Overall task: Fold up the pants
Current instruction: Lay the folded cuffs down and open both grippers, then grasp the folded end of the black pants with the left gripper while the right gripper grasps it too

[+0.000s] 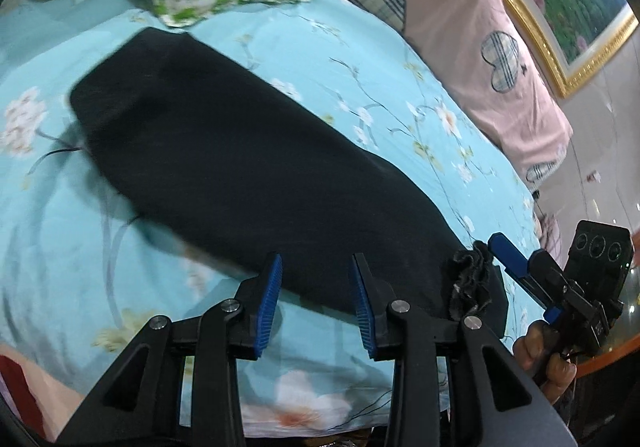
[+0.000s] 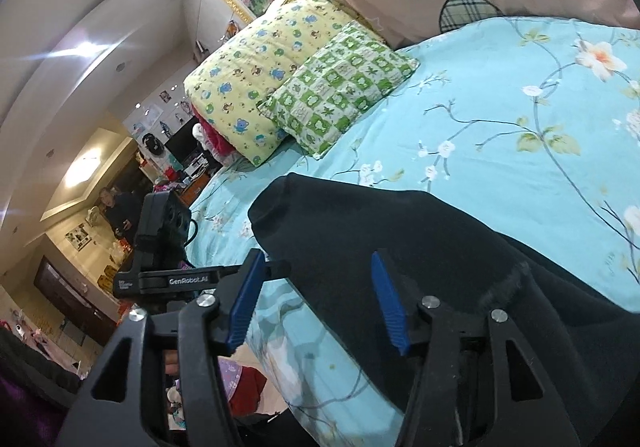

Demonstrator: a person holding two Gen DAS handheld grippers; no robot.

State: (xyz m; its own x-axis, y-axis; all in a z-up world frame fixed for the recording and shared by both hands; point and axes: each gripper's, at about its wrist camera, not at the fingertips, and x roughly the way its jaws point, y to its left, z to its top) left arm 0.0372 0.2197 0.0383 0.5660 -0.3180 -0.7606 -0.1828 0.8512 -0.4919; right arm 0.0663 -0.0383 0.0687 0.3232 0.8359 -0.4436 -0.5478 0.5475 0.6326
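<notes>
While the black pants (image 1: pixel 248 167) lie on the floral bed sheet (image 1: pixel 48 231) with their long axis running away from both grippers, the left claw (image 1: pixel 316 303) and right claw (image 2: pixel 316 303) hover empty and spread over the near end

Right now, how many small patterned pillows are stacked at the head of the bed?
2. The yellow cartoon-print pillow lies farther back; the green-and-white checked pillow leans on its front edge, resting on the turquoise floral bedsheet. The red fabric beneath might hide another.
</notes>
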